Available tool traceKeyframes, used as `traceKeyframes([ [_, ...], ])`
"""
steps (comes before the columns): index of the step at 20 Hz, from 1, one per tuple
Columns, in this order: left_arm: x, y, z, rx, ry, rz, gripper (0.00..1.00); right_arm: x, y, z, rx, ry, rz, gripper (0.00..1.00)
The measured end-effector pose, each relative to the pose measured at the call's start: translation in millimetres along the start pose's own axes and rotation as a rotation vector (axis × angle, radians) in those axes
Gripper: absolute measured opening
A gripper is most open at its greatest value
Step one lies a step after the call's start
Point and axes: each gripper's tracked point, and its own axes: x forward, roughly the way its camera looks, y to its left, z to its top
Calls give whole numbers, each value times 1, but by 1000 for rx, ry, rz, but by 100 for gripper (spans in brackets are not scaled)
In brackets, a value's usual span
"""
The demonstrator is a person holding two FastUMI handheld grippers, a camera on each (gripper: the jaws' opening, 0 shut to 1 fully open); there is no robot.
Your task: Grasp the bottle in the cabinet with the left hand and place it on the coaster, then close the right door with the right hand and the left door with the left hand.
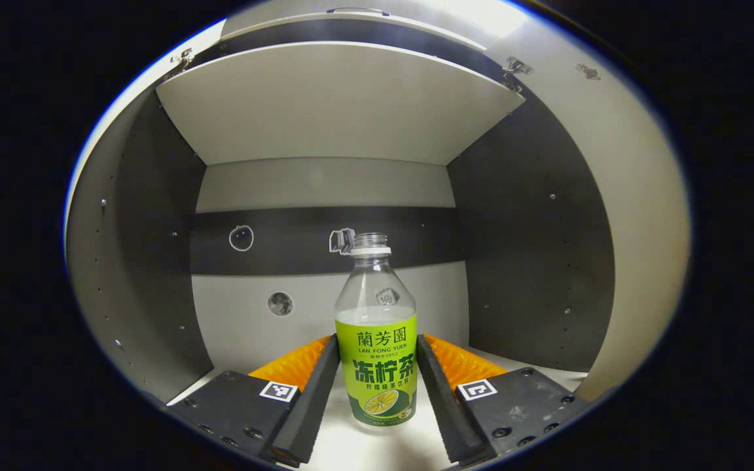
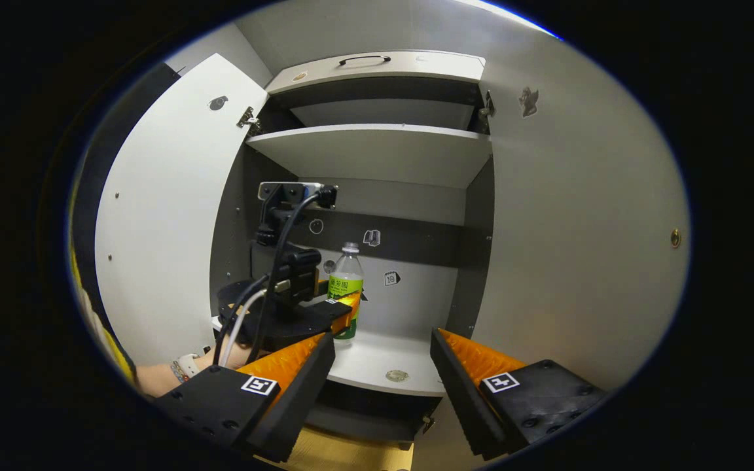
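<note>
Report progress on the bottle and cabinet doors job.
Done: nothing. In hand: the left claw brackets the bottle upright on the cabinet shelf; whether its fingers press yet is unclear. Left: moving it to the coaster, then closing the open right door and left door. The right claw waits open.

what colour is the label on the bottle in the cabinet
Bright green with a darker green band at the bottom, on the bottle; clearest in the left gripper view.

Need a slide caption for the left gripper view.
Left claw straddles the upright bottle inside the open cabinet.
</note>
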Motion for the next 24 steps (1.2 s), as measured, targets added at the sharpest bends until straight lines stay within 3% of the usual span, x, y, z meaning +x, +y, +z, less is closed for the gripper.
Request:
traceKeyframes([
  [8,-96,-10,26,33,-42,-33,74,-38,4,19,-43,-40,-52,98],
  [14,-193,-17,31,9,-53,-86,75,-92,13,31,-56,-45,-143,97],
  [21,-300,-45,-4,-38,-22,-209,74,-150,17,22,-33,-18,-256,94],
  [24,-338,-66,-28,-65,-11,-250,75,-160,13,10,-30,-6,-285,98],
])
